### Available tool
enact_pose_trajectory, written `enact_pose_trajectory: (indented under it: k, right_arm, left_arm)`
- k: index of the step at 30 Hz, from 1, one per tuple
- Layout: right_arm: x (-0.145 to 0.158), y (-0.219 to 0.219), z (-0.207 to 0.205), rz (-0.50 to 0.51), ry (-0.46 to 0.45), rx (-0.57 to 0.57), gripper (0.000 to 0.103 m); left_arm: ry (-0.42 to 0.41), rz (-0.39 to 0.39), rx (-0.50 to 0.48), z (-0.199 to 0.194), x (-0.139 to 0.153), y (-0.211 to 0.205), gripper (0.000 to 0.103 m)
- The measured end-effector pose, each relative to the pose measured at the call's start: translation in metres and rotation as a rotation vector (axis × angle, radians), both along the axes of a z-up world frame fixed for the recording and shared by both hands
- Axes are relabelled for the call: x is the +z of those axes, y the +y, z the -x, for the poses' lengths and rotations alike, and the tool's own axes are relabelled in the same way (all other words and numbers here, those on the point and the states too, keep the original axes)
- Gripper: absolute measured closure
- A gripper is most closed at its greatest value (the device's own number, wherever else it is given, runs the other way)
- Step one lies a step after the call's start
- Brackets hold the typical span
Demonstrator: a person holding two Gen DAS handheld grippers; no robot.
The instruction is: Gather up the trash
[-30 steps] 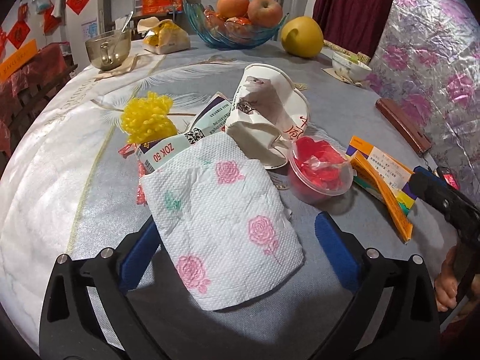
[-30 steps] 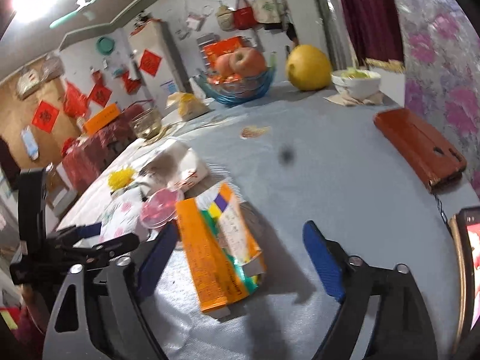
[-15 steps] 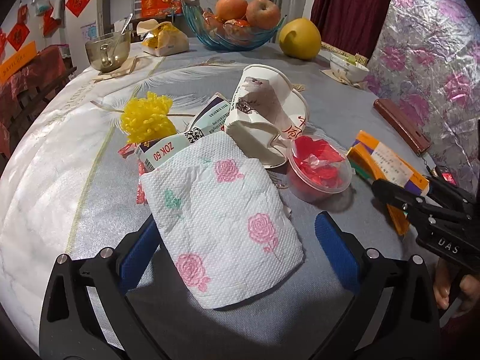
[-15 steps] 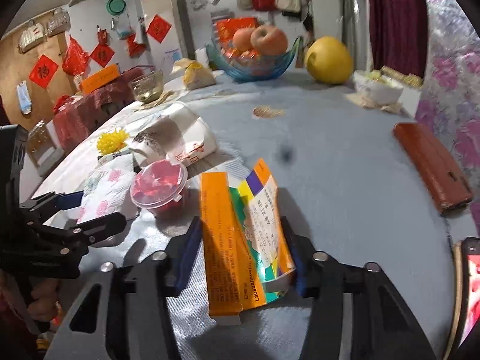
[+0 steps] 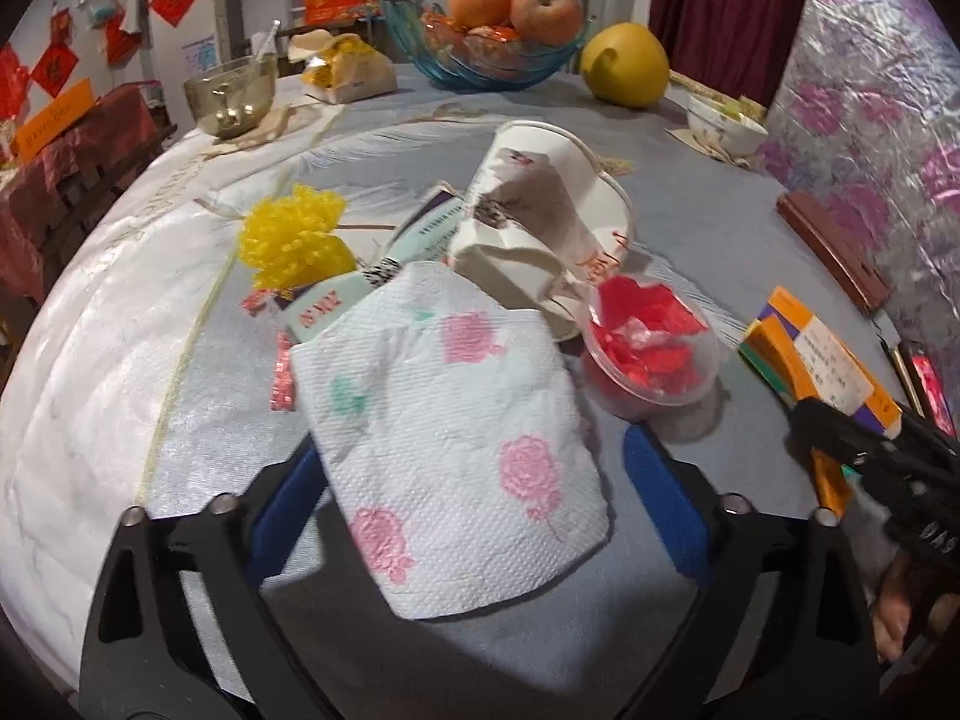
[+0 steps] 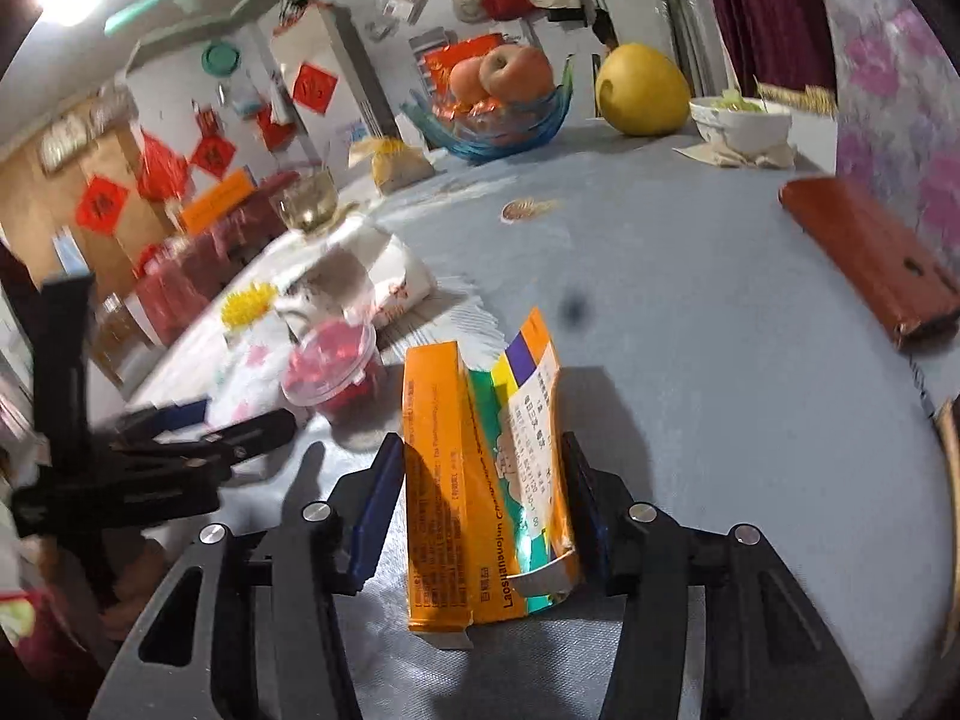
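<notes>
The right gripper (image 6: 480, 504) squeezes the orange box (image 6: 474, 492) by its two long sides. The box is light, thin card, already squashed flat, so a soft squeeze is best. The left gripper (image 5: 474, 504) has just been closing around the paper towel (image 5: 456, 444), not pinching yet. The red cup (image 5: 651, 354) sits at two o'clock from the towel.
</notes>
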State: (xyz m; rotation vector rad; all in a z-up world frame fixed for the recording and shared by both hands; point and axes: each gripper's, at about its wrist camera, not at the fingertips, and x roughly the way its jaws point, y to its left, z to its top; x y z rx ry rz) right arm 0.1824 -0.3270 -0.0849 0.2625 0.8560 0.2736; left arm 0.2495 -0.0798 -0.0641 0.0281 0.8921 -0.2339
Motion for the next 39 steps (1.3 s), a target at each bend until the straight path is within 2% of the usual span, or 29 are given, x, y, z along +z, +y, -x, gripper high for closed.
enact_pose_trajectory:
  k: [2, 3, 5, 8, 14, 19, 29, 39]
  right_arm:
    - [0.0, -0.001, 0.0, -0.021, 0.0, 0.001, 0.05]
    - [0.0, 0.0, 0.001, -0.019, -0.001, 0.001, 0.05]
    - [0.0, 0.002, 0.001, -0.01, -0.003, 0.003, 0.049]
    - [0.0, 0.004, 0.0, -0.007, -0.005, 0.0, 0.05]
    - [0.002, 0.009, 0.002, 0.05, -0.025, -0.023, 0.054]
    - [0.012, 0.019, 0.011, 0.157, -0.105, -0.07, 0.055]
    - [0.048, 0.026, 0.04, 0.1, -0.186, -0.055, 0.055]
    - [0.082, 0.063, 0.087, 0.064, -0.257, 0.036, 0.055]
  left_arm:
    - [-0.019, -0.006, 0.009, 0.002, 0.001, 0.003, 0.038]
    - [-0.024, 0.001, 0.008, 0.002, 0.002, 0.005, 0.042]
    - [-0.021, 0.046, -0.009, 0.006, 0.004, 0.013, 0.059]
    - [-0.002, 0.133, -0.029, 0.013, 0.008, 0.027, 0.07]
    - [-0.055, 0.167, -0.015, 0.039, 0.028, 0.048, 0.07]
    - [-0.079, 0.161, 0.002, 0.053, 0.035, 0.06, 0.07]
    - [-0.131, 0.189, 0.043, 0.087, 0.054, 0.09, 0.07]
    - [-0.197, 0.229, 0.117, 0.141, 0.079, 0.137, 0.07]
